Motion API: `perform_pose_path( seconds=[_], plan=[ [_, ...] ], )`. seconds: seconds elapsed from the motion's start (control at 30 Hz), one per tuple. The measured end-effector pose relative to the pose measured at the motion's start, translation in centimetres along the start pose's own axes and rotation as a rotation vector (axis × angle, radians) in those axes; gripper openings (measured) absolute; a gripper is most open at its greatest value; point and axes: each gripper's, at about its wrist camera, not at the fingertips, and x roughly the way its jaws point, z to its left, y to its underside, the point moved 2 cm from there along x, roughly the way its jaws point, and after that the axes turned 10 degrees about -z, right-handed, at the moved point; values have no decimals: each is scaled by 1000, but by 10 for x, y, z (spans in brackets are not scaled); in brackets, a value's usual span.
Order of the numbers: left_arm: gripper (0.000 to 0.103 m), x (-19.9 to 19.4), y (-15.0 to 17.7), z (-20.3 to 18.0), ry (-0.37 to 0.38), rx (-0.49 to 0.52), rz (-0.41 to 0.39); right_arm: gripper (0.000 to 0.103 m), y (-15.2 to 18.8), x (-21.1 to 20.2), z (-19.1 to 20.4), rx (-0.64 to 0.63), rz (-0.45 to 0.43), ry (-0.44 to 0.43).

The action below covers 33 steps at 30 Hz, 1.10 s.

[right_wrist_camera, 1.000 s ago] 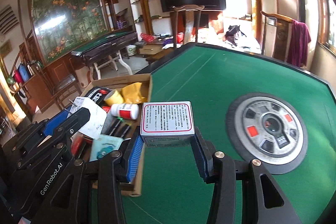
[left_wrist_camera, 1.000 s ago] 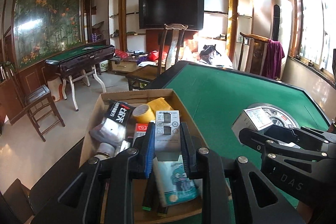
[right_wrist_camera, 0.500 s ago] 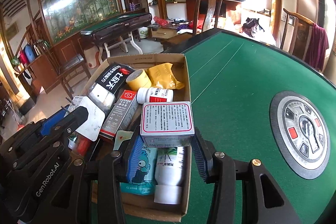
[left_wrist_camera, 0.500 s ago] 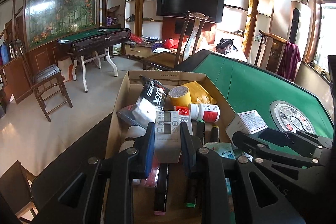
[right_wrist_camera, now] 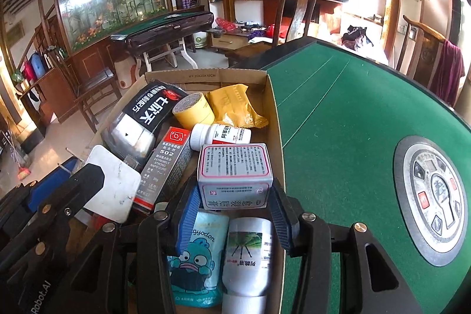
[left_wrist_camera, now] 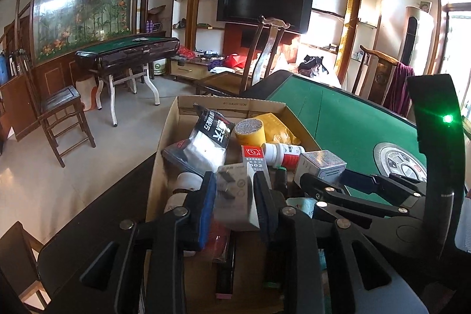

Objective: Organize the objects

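Observation:
An open cardboard box (right_wrist_camera: 272, 119) (left_wrist_camera: 164, 137) sits at the left edge of the green table (right_wrist_camera: 353, 114), full of small goods. My left gripper (left_wrist_camera: 234, 196) is shut on a white power adapter (left_wrist_camera: 235, 199) and holds it over the box's near left part. My right gripper (right_wrist_camera: 232, 208) is shut on a white medicine box (right_wrist_camera: 234, 175) with a pink border, held over the box's right side; it also shows in the left wrist view (left_wrist_camera: 321, 167). Inside lie a black pouch (right_wrist_camera: 147, 119), yellow tape roll (right_wrist_camera: 192, 111), white pill bottle (right_wrist_camera: 220, 136) and a 502 glue box (right_wrist_camera: 167, 164).
A round control panel (right_wrist_camera: 432, 205) is set into the table's middle. A yellow packet (right_wrist_camera: 232, 105), a cartoon tissue pack (right_wrist_camera: 195, 261) and a white bottle (right_wrist_camera: 247, 258) also lie in the box. Wooden chairs (left_wrist_camera: 265, 55) and a second game table (left_wrist_camera: 126, 49) stand beyond.
Both grippers have moved left and down over the cardboard box with their loads. The adapter has tilted in my left gripper. The medicine box has gone from above the felt to above the box.

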Motion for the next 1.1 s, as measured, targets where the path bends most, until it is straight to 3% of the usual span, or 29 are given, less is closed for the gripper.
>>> perform_pose_path(
  seconds=[0.07, 0.23, 0.4, 0.63, 0.73, 0.93, 1.1],
  plan=[
    [41, 0, -1, 2, 5, -16, -3, 52, -1, -4, 0, 5, -11, -13],
    [46, -6, -3, 1, 3, -15, -23, 56, -8, -16, -4, 21, -49, -26],
    [66, -16, -8, 3, -11, -21, -50, 58, -10, -32, -8, 30, -83, -15],
    [84, -42, -7, 6, -72, 1, -114, 80, -3, -64, -16, 56, -125, 8],
    [93, -56, -5, 7, -93, 19, -146, 84, 2, -77, -15, 52, -131, 16],
    [95, -77, 3, 8, -109, 62, -164, 88, 17, -103, -10, 30, -160, 36],
    [98, -80, 7, 17, -133, 38, -124, 89, 31, -115, -11, 17, -161, 75]
  ],
)
